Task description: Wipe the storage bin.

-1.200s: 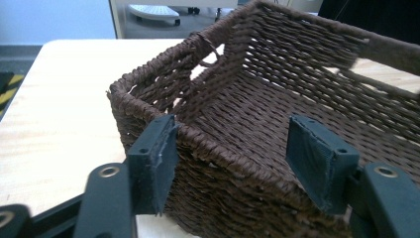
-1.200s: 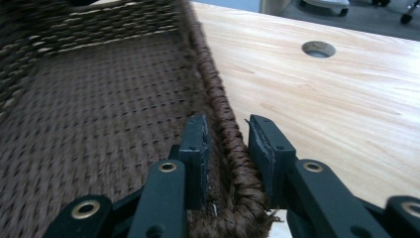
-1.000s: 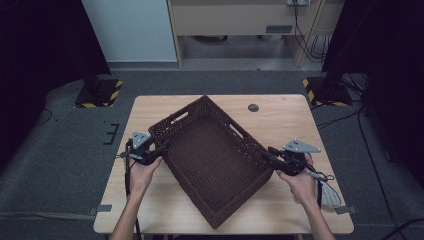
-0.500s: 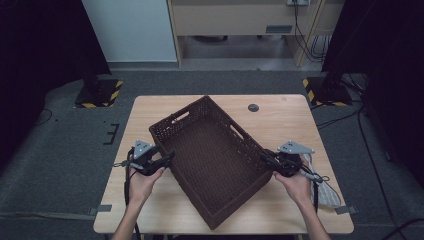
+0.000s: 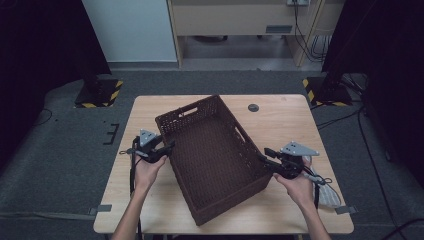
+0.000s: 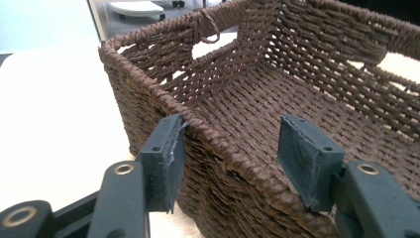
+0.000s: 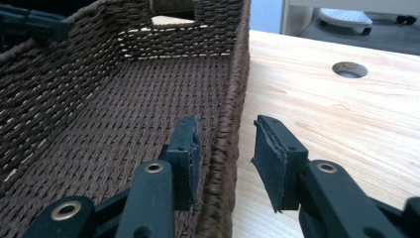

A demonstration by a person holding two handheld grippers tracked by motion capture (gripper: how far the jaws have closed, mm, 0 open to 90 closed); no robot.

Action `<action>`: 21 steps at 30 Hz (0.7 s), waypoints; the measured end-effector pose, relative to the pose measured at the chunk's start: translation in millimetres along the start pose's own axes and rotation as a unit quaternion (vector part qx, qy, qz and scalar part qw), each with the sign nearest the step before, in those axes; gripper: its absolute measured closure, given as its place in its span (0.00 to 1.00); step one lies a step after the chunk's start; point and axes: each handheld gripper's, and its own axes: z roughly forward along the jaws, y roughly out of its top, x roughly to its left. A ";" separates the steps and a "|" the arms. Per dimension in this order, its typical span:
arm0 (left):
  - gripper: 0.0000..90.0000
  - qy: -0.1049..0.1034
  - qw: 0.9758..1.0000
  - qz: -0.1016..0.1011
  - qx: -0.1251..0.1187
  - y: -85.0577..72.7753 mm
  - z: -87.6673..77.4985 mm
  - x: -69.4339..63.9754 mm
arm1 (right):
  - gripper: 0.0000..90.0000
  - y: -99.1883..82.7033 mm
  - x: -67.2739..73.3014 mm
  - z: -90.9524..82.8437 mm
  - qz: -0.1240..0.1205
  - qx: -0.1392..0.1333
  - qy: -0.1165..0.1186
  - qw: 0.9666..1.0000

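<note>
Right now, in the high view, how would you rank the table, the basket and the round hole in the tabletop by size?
1. Table, largest.
2. Basket, covering much of the tabletop.
3. Round hole, by far the smallest.

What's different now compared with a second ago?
The left claw slid along the basket's left wall, toward the person, and its jaws have just been closing astride the rim, with a gap. The right claw has just been opening, letting go of the right rim. The basket and table stayed put.
</note>
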 end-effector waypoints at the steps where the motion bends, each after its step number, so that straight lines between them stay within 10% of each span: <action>1: 0.45 0.000 1.000 0.002 0.004 0.2 -0.8 -1.0 | 0.68 -0.2 -1.1 -1.2 -0.001 -0.003 -0.002 1.000; 12: 0.33 -0.011 1.000 0.010 0.027 -17.2 -26.0 -38.7 | 0.58 0.9 -16.0 -12.4 0.020 -0.031 -0.055 0.998; 21: 0.36 -0.016 0.999 0.001 0.032 -19.8 -18.3 -36.1 | 0.54 -7.0 -33.2 -12.4 0.022 -0.012 -0.092 0.995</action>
